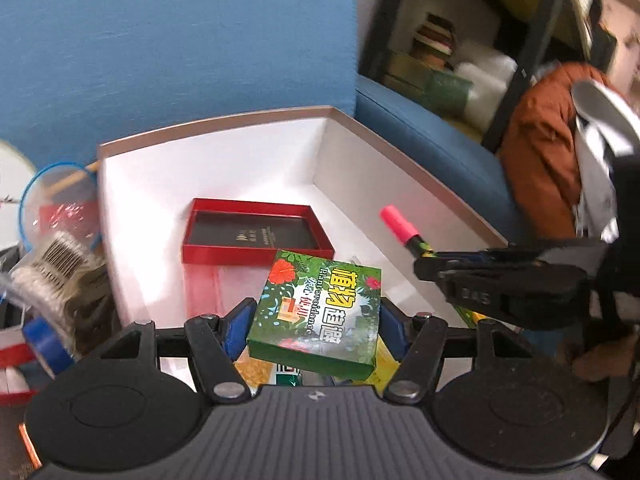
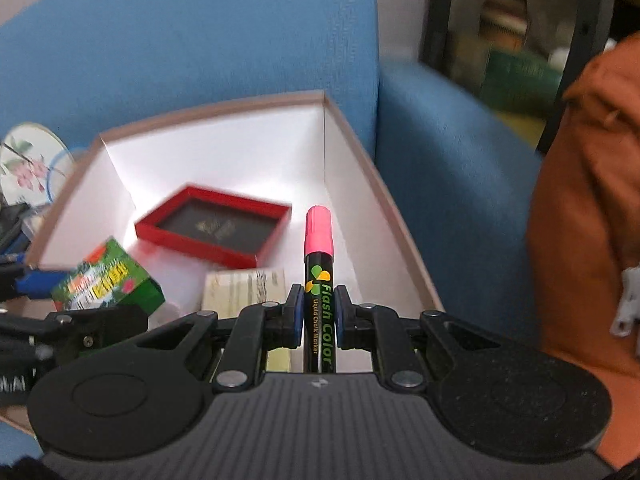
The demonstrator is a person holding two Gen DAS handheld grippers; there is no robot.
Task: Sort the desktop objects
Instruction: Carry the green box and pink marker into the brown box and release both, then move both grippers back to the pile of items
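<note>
Where the desk surface can be made out at all, it is covered by a large white open box [image 1: 224, 168] with a pinkish-brown rim, backed by a blue upholstered panel [image 1: 160, 40] and flanked by a blue padded seat [image 2: 460, 168]. Dark metal shelving [image 1: 516, 92] with blurred stacked goods is seen beyond, and an orange-brown garment [image 2: 580, 220] fills the right edge.

A pink-capped chalk marker [image 2: 319, 276] is clamped between the closed blue pads of the right gripper [image 2: 318, 312]; its long axis is aligned with the fingers, cap pointing forward and down over the box's right side. A green card-game box [image 1: 316, 312] is gripped flat across its width by the left gripper [image 1: 316, 316], tilted, printed face up, above the box's near edge.

A red shallow tray [image 1: 256, 232] with a dark inner base is seen lying on the box floor in both views. Only from the left wrist are a barcoded roll [image 1: 60, 264] and a blue-rimmed clear lid [image 1: 56, 200] shown beside the box. Only from the right wrist are a pale printed card [image 2: 244, 292] on the box floor and a floral round plate [image 2: 28, 164] revealed.
</note>
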